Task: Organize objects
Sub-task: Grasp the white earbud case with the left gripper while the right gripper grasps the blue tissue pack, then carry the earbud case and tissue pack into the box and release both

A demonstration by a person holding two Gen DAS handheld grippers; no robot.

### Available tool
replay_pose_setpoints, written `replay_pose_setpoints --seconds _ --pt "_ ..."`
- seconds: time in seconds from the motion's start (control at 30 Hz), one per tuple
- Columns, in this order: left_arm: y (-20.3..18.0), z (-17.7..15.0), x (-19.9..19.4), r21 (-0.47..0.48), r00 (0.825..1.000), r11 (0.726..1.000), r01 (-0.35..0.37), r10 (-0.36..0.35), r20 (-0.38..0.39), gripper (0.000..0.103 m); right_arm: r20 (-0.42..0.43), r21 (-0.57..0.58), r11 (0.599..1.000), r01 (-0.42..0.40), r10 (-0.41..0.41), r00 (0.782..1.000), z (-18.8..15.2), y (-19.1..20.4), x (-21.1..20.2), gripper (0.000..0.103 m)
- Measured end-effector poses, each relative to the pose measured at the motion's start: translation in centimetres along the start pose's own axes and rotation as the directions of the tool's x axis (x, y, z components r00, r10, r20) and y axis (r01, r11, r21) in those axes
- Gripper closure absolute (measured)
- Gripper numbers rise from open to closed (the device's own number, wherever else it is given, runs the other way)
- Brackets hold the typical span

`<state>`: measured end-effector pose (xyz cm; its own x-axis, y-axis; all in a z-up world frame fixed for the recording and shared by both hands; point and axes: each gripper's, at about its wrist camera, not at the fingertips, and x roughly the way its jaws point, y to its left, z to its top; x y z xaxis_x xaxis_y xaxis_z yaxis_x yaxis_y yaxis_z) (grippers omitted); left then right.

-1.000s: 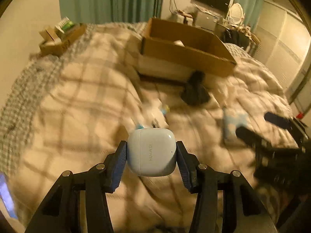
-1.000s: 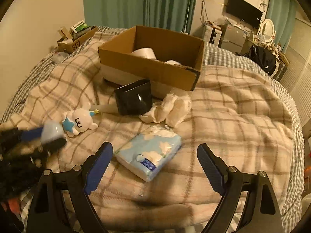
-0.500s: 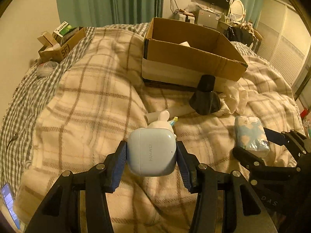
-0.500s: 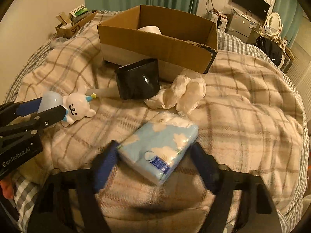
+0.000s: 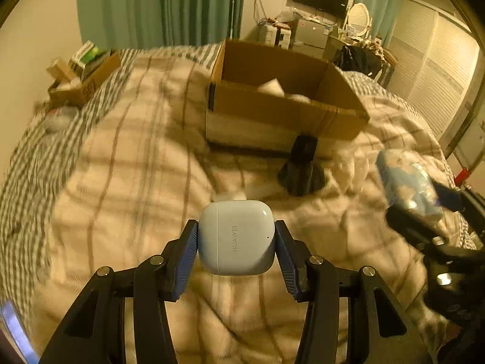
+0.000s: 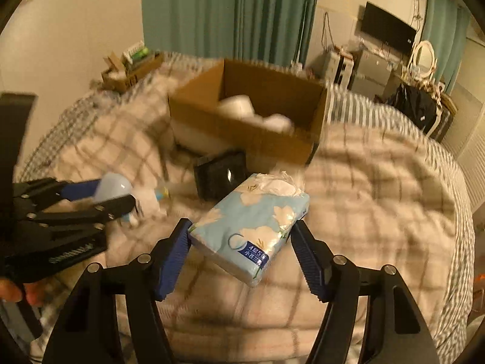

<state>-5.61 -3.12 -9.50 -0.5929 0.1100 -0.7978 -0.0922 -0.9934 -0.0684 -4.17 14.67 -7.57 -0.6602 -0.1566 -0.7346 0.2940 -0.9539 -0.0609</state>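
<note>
My left gripper [image 5: 236,242] is shut on a pale blue earbud case [image 5: 236,236] and holds it above the plaid blanket. My right gripper [image 6: 242,236] is shut on a blue flowered tissue pack [image 6: 251,227], lifted off the bed. The pack also shows at the right of the left wrist view [image 5: 406,182]. An open cardboard box [image 5: 285,112] stands ahead on the bed, with white rolls inside [image 6: 239,106]. The left gripper with the case shows at the left of the right wrist view [image 6: 112,191].
A black cup-like object [image 5: 303,166] lies in front of the box, also in the right wrist view [image 6: 221,176]. A white toy [image 6: 148,200] lies partly hidden behind the left gripper. A small box of items [image 5: 85,75] sits at the far left. Furniture lines the back wall.
My right gripper has closed on the tissue pack and lifted it off the blanket. My left gripper has risen with the earbud case still held.
</note>
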Motion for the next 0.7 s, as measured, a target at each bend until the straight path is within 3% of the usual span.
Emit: replay_pose_setpoints --seconds 0.2,0.37,0.53,0.7 --pt "-0.1 6.3 -1.2 0.022 0.997 1.0 0.014 -0.016 0.076 0.052 0.09 0.061 0.998 0.0 -0.005 0.996 5.6 -2.7 -1.8 0.037" --pt "-0.3 12.3 -1.5 0.051 0.989 0.999 0.005 -0.013 0.151 0.052 0.17 0.032 0.999 0.014 -0.019 0.985 11.2 -4.1 -2.7 0.037" --pt "-0.4 17.9 1.2 0.074 0.988 0.997 0.019 -0.03 0.151 0.052 0.226 0.057 0.998 -0.007 -0.007 0.974 16.0 -6.1 -1.1 0.036" --pt "-1.0 21.2 5.6 0.095 0.991 0.995 0.032 -0.044 0.127 0.052 0.226 0.053 0.998 -0.023 0.01 0.974 19.1 -7.8 2.5 0.037"
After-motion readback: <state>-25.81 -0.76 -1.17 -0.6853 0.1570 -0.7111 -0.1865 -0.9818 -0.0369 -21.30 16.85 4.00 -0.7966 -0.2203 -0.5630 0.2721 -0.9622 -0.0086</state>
